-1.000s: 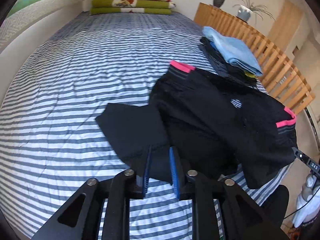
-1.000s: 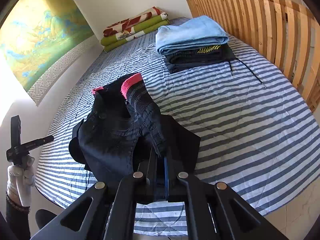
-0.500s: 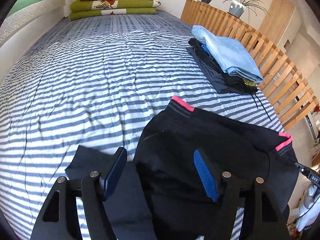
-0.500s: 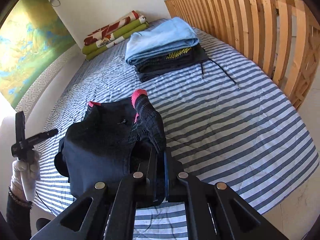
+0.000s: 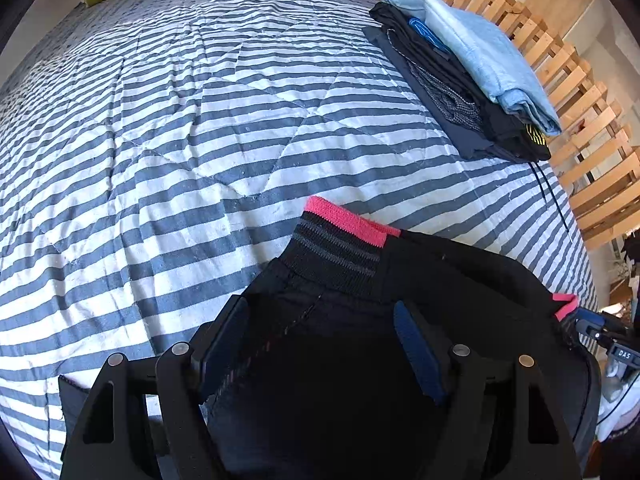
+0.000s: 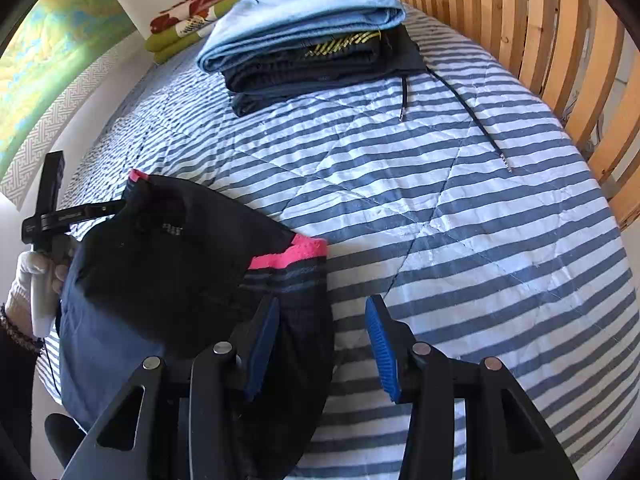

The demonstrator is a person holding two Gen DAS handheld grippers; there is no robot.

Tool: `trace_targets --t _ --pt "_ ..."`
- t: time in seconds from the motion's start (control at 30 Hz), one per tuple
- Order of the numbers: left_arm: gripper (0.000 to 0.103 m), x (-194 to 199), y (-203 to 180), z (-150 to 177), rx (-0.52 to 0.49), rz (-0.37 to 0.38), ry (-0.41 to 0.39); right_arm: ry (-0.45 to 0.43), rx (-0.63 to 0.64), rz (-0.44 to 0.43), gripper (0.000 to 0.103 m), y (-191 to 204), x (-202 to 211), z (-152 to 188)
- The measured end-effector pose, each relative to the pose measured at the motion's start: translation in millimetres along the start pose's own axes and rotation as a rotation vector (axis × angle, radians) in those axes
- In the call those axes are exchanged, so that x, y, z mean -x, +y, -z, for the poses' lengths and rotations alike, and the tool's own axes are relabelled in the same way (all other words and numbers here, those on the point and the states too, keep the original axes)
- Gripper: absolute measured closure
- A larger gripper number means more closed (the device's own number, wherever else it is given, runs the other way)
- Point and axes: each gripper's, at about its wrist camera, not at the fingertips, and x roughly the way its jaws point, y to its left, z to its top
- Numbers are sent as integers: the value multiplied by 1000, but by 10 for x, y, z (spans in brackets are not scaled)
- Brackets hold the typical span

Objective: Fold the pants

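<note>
The black pants [image 5: 420, 320] lie on the striped bed [image 5: 200, 128], in front of the folded clothes pile [image 6: 308, 40], under the wide-apart left gripper [image 5: 320, 344] and the opening right gripper [image 6: 320, 344], neither pressing the cloth.

Little can be read. In the left wrist view a small black device [image 5: 622, 354] at the right edge — part of the other handheld rig — carries the white letters "DAS". A folded black garment [image 5: 534, 140] in the pile on the bed shows yellow lettering, cut off and illegible. In the right wrist view a black bar [image 6: 68, 216] held in a gloved hand [image 6: 30, 280] bears a faint line of print — too small to read.
</note>
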Motion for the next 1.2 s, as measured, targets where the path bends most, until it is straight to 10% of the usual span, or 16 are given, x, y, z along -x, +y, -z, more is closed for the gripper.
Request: trace_targets --t 0.3,0.4,0.43,0.53,0.73,0.87,0.9,1.1,1.2 --pt "22 -134 0 -202 -23 22 42 74 -65 -133 62 -59 -328 0" --pt "40 -167 -60 -211 -41 -3 34 72 -63 -150 79 -54 -314 12" --pt "65 -141 -60 -208 -40 -31 16 66 -55 -138 85 -43 -294 11" --pt "90 45 89 -235 49 -12 -22 31 -45 -114 90 -28 -191 1" --pt "86 334 87 -211 18 8 -61 -65 -27 -77 91 86 183 -136" --pt "21 109 -17 -265 -4 -6 -29 -59 8 -25 91 177 192 -168" --pt "20 22 -32 -276 -10 -5 -25 -50 7 -20 91 176 149 -165" --pt "37 -293 -141 -279 -67 -16 4 14 -44 -54 86 37 -148 -135" --pt "70 -214 -79 -266 -44 15 2 67 -84 -85 79 -63 -310 -127"
